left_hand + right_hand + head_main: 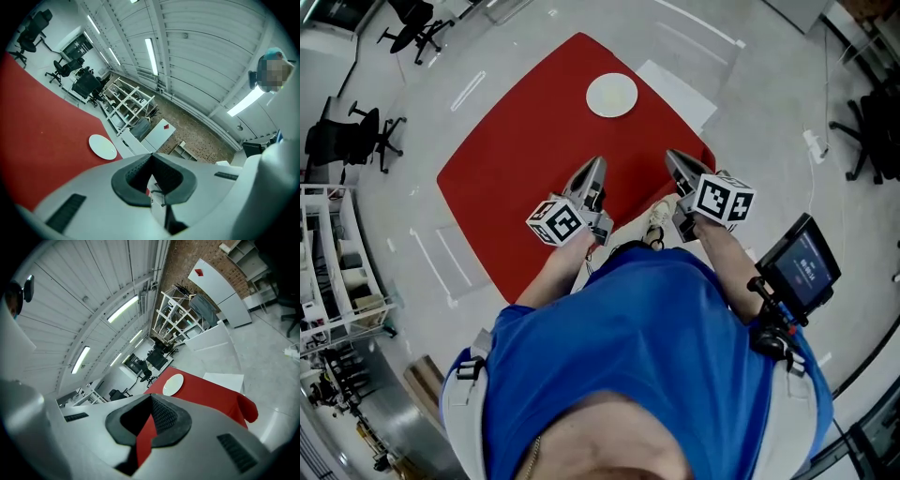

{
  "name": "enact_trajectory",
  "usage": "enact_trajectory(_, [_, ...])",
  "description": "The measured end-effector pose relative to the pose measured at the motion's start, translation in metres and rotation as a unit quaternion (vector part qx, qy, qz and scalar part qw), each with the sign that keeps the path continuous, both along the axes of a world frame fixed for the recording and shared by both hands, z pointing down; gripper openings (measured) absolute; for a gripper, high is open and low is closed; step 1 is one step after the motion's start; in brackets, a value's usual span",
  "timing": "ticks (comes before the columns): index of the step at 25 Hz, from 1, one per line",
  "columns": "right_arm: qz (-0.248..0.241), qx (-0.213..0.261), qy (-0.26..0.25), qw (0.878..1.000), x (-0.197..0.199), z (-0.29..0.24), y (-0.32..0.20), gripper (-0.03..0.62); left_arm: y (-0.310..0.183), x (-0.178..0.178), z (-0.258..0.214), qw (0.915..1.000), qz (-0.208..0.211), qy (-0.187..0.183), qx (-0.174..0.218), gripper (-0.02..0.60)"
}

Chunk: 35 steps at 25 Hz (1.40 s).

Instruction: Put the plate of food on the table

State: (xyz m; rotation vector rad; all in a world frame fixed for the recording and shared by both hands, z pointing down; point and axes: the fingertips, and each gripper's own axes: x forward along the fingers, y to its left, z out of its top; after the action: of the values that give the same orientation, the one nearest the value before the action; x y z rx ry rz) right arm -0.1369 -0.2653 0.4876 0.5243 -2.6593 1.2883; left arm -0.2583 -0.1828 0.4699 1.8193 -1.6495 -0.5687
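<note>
Head view, plate (pixel 611 95) beyond left gripper (pixel 597 163)

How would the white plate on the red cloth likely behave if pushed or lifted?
The plate looks flat, round and rigid, so it should lift without flexing, though it is probably breakable if dropped. Lying flat, it won't roll; pushed, it may drag or bunch the red cloth.

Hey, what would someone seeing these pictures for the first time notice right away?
A big red tablecloth fills the middle of the head view, with a lone white plate near its far corner. Closer in, the left gripper and the right gripper, each carrying a cube with square markers, point toward the plate. Both have their jaws together and hold nothing.
</note>
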Motion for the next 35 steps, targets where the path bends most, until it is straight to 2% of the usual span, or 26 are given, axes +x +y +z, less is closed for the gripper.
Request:
enact_trajectory(3, [0.001,0.007,-0.001,1.000,0.007,-0.003,0.006,0.002,0.011,0.009,0.000,1.0000,0.005,0.001,-0.002,0.007])
enact_trajectory(6, [0.002,0.007,-0.001,1.000,0.030,-0.006,0.039,0.002,0.045,0.029,-0.002,1.0000,0.006,-0.002,-0.004,0.006])
enact_trajectory(9, [-0.002,0.009,-0.001,1.000,0.037,-0.008,0.052,0.002,0.056,0.030,-0.005,0.9999,0.004,-0.009,-0.006,0.006])
enact_trajectory(13, [-0.002,0.011,-0.002,1.000,0.073,-0.018,0.104,0.002,0.107,0.061,-0.017,0.9998,0.007,-0.014,-0.007,0.006])
enact_trajectory(17, [0.005,0.019,-0.002,1.000,0.061,-0.028,0.153,0.002,0.153,0.045,-0.022,0.9998,0.014,-0.012,-0.006,0.006])
enact_trajectory(19, [0.007,0.022,0.000,1.000,0.065,-0.029,0.182,0.002,0.177,0.049,-0.024,0.9998,0.019,-0.011,-0.004,0.006])
enact_trajectory(25, [0.014,0.032,-0.006,0.999,0.069,-0.040,0.177,0.002,0.166,0.055,-0.036,0.9992,0.034,-0.021,0.008,0.006])
enact_trajectory(35, [0.021,0.046,0.002,0.999,0.065,-0.048,0.171,0.002,0.153,0.057,-0.036,0.9988,0.048,-0.007,0.011,0.006])
